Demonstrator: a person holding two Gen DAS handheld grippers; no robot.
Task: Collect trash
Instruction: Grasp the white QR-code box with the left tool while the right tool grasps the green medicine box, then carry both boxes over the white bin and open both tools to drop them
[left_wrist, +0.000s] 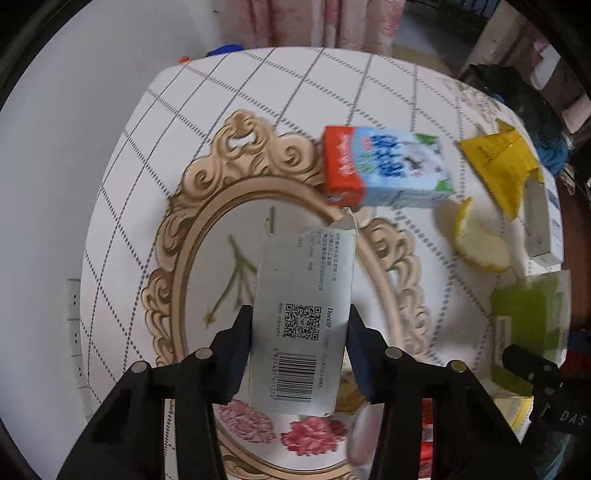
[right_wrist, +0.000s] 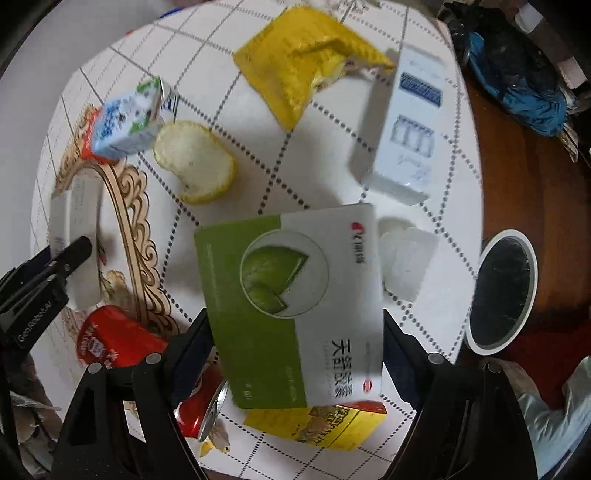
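My left gripper (left_wrist: 299, 332) is shut on a grey torn carton (left_wrist: 303, 314) with a barcode and QR code, held above the table. My right gripper (right_wrist: 295, 339) is shut on a green and white box (right_wrist: 291, 302), also lifted over the table. Still lying on the patterned tablecloth (left_wrist: 236, 96) are a blue and orange milk carton (left_wrist: 384, 166), a yellow peel (left_wrist: 480, 243) and a yellow wrapper (left_wrist: 502, 162). In the right wrist view I also see a white and blue box (right_wrist: 406, 125), a crumpled clear plastic piece (right_wrist: 406, 258), a red can (right_wrist: 199, 406), a red wrapper (right_wrist: 114, 339) and a yellow box (right_wrist: 325, 424).
A round white-rimmed bin (right_wrist: 502, 291) stands beside the table's right edge over a brown floor. Dark and blue cloth (right_wrist: 528, 85) lies piled at the upper right. A sleeve (right_wrist: 561, 413) shows at the lower right. A white wall (left_wrist: 55, 184) with sockets lies left of the table.
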